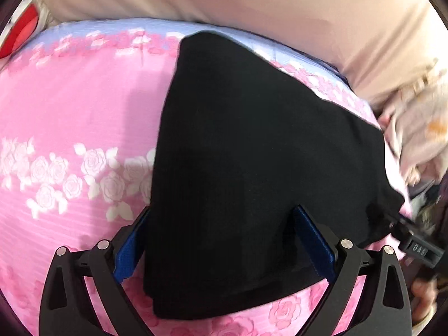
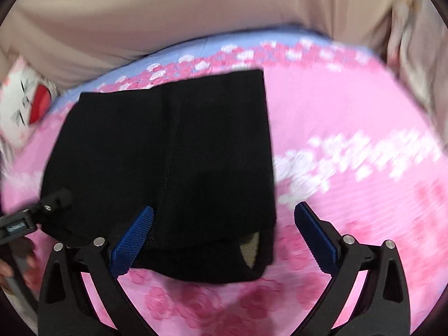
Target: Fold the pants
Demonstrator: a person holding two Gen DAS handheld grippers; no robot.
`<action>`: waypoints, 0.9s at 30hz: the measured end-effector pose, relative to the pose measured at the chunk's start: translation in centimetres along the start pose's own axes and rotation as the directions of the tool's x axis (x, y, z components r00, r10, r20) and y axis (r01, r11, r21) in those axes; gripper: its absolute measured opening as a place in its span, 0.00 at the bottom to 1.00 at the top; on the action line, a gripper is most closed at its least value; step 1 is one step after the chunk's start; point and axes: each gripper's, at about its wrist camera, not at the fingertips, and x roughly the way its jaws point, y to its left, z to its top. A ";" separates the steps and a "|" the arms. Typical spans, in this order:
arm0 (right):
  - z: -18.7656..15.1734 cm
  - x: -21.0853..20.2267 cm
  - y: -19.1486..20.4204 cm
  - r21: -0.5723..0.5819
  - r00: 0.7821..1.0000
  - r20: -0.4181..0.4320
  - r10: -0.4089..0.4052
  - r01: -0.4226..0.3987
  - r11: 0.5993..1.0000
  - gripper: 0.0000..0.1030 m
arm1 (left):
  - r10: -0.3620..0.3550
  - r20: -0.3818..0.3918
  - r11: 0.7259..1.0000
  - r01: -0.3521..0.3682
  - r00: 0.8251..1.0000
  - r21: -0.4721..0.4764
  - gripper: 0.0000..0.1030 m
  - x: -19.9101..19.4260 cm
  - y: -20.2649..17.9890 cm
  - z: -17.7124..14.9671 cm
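Note:
The black pants [image 1: 252,168] lie folded into a compact stack on the pink rose-print bed sheet [image 1: 70,117]. My left gripper [image 1: 221,212] is open, its blue-padded fingers [image 1: 313,240] straddling the near left part of the stack. In the right wrist view the pants [image 2: 168,168] show a seam down the middle and a layered near edge. My right gripper [image 2: 224,212] is open over the stack's near right corner, one finger [image 2: 137,235] on the cloth, the other over the sheet. Each gripper's tip shows in the other view: the right gripper [image 1: 414,246] and the left gripper [image 2: 36,212].
A beige quilt [image 1: 252,5] is heaped along the far side of the bed. A white-and-red cushion [image 2: 25,106] lies at the far left. Rumpled pale cloth [image 1: 420,128] sits at the right edge. The sheet [image 2: 350,117] stretches right of the pants.

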 end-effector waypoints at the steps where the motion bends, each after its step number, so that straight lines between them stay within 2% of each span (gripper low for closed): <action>1: -0.2 0.3 -0.9 0.076 0.998 -0.012 0.067 -0.066 0.995 0.95 | 0.003 -0.006 1.000 -0.003 1.000 0.010 0.94 0.1 -0.1 0.1; 4: -1.0 -0.8 -3.1 0.188 0.983 0.026 0.180 -0.182 0.965 0.95 | -0.006 -0.015 1.000 0.007 1.000 0.027 0.94 0.1 0.0 0.1; 5: -1.2 -1.0 -3.6 0.215 0.981 0.034 0.191 -0.194 0.957 0.95 | -0.015 -0.016 1.000 0.016 1.000 0.024 0.94 0.1 0.2 0.2; 8: -1.2 -1.6 -5.2 0.269 0.983 0.048 0.180 -0.186 0.945 0.95 | -0.010 -0.014 0.999 0.010 1.000 0.033 0.94 0.1 0.2 0.2; 9: -1.1 -1.2 -5.5 0.279 0.979 0.038 0.199 -0.202 0.939 0.96 | -0.005 -0.011 0.999 0.006 1.000 0.038 0.94 0.1 0.1 0.1; 14: 0.3 0.3 -4.1 0.253 0.977 0.020 0.211 -0.209 0.945 0.96 | 0.007 -0.014 0.999 -0.006 1.000 0.047 0.91 0.6 -1.0 0.3; 15: 0.6 0.7 -3.5 0.231 0.978 0.021 0.210 -0.209 0.950 0.92 | 0.004 -0.016 0.999 -0.003 1.000 0.046 0.89 0.7 -1.0 0.4; 16: 0.7 1.1 -3.2 0.226 0.976 0.017 0.219 -0.217 0.950 0.69 | -0.003 -0.017 0.999 0.003 1.000 0.043 0.83 0.7 -1.0 0.5; 17: 0.7 1.2 -2.9 0.226 0.977 0.016 0.212 -0.210 0.951 0.69 | -0.020 -0.014 0.999 0.021 1.000 0.037 0.74 0.5 -0.8 0.5; 18: 0.9 1.4 -2.6 0.217 0.976 0.018 0.216 -0.214 0.952 0.62 | -0.031 -0.017 0.999 0.032 0.999 0.035 0.70 0.5 -0.7 0.6; 19: 0.8 1.3 -2.6 0.223 0.969 0.017 0.247 -0.245 0.944 0.48 | -0.054 -0.021 0.998 0.055 0.998 0.036 0.58 0.2 -0.6 0.7; 20: 0.6 1.0 -2.6 0.236 0.960 0.017 0.281 -0.277 0.932 0.45 | -0.065 -0.017 0.997 0.066 0.998 0.032 0.48 0.0 -0.4 0.7; 22: 0.7 0.7 -2.4 0.224 0.957 0.016 0.289 -0.285 0.932 0.38 | -0.089 -0.022 0.995 0.090 0.996 0.039 0.38 -0.4 -0.6 1.0; 24: 0.6 -0.1 -2.2 0.227 0.944 0.028 0.328 -0.326 0.918 0.35 | -0.100 -0.020 0.993 0.101 0.995 0.059 0.31 -1.2 -0.9 1.1; 25: 0.5 -0.6 -2.2 0.224 0.939 0.033 0.343 -0.341 0.913 0.34 | -0.111 -0.014 0.992 0.111 0.994 0.059 0.23 -1.8 -0.8 1.1; 27: 0.4 -2.0 -1.5 0.200 0.928 0.039 0.371 -0.371 0.907 0.33 | -0.151 -0.011 0.987 0.151 0.989 0.053 0.21 -3.7 -0.4 0.7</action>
